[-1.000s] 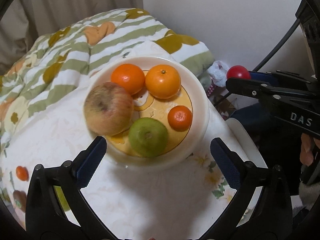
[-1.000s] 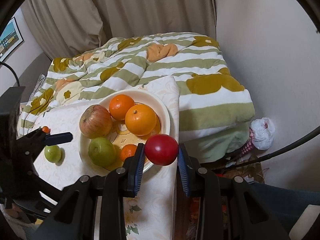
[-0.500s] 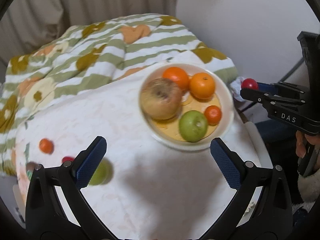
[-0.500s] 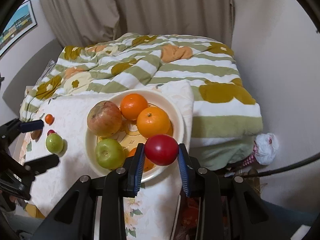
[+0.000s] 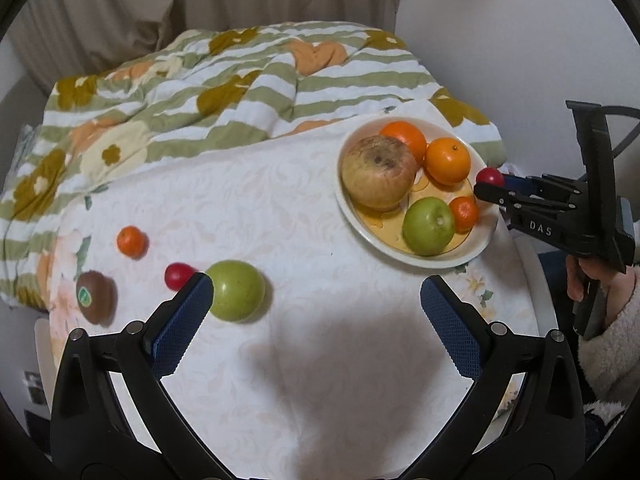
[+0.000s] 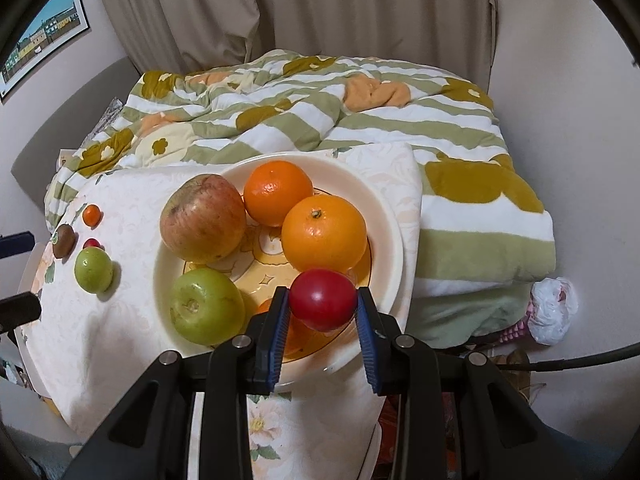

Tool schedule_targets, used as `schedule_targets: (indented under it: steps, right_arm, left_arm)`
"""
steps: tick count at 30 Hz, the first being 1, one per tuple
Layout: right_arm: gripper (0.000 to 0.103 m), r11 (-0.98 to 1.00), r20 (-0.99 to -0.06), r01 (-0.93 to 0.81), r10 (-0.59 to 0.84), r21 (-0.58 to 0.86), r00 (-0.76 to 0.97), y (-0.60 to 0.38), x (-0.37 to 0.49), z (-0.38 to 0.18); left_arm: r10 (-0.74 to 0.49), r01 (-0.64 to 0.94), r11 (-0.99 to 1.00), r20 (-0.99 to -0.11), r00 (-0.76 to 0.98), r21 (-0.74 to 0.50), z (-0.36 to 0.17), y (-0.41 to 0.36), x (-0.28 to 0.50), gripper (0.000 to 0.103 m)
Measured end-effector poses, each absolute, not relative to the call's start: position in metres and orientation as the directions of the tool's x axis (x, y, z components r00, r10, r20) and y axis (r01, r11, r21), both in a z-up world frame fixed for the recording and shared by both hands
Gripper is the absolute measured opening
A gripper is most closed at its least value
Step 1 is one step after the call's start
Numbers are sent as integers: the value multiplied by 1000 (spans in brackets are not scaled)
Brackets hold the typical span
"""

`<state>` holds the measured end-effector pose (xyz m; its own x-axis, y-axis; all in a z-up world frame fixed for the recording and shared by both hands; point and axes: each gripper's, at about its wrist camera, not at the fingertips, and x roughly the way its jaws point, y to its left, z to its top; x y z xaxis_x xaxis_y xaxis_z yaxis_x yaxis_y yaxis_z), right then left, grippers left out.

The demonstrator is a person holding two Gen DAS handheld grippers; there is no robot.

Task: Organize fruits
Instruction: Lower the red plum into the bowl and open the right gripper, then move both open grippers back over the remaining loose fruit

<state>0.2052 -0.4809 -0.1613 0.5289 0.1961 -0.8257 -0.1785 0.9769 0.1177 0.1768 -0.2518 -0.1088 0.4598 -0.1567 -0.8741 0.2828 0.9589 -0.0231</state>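
Hovering over the plate (image 6: 394,232), right tongs (image 6: 322,322) pinch a red fruit (image 6: 322,299)

left tool (image 5: 316,312): black, blue pads | right tool (image 6: 322,334): "DAS", fleece sleeve

Your plate (image 5: 472,258) sits at 2 o'clock on tablecloth (image 5: 280,216); loose kiwi (image 5: 94,297) lies at 9, quilt (image 5: 224,92) at 12.
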Motion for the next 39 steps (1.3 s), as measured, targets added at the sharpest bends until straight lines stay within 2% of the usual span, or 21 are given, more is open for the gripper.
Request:
schedule_targets:
  steps: [3, 5, 7, 8, 10, 12, 22, 28, 39]
  right_arm:
    - [30, 980, -827, -166, 180, 106, 533, -482, 207, -162]
    - [40, 981, -823, -161, 177, 105, 540, -484, 208, -162]
    - [63, 980, -816, -160, 188, 119, 547, -486, 207, -160]
    - [68, 979, -811, -159, 196, 128, 551, -487, 206, -159]
    - [93, 978, -804, -160, 200, 133, 559, -489, 203, -157]
    - [102, 979, -799, -163, 197, 125, 568, -489, 200, -154]
    - [102, 977, -800, -186, 191, 102, 569, -487, 182, -139]
    - [102, 980, -780, -195, 150, 37, 608, -477, 166, -111]
    - [102, 984, -731, -177, 116, -7, 673, -420, 141, -58]
  left_arm:
    - [-161, 260, 965, -875, 457, -41, -112, -249, 175, 103]
    - [-159, 250, 967, -875, 457, -45, -114, -249, 174, 103]
    - [-154, 244, 969, -875, 459, -43, -115, -249, 173, 103]
    - [-152, 242, 969, -876, 458, -42, -115, -249, 172, 103]
    - [-149, 241, 970, -877, 457, -39, -115, -250, 171, 103]
    - [-149, 245, 969, -875, 461, -35, -115, -251, 171, 103]
    - [-143, 245, 969, -869, 473, -26, -106, -252, 162, 103]
    - [-146, 231, 973, -841, 521, -25, -86, -236, 148, 103]
    - [-79, 111, 994, -787, 612, -14, -58, -135, 122, 103]
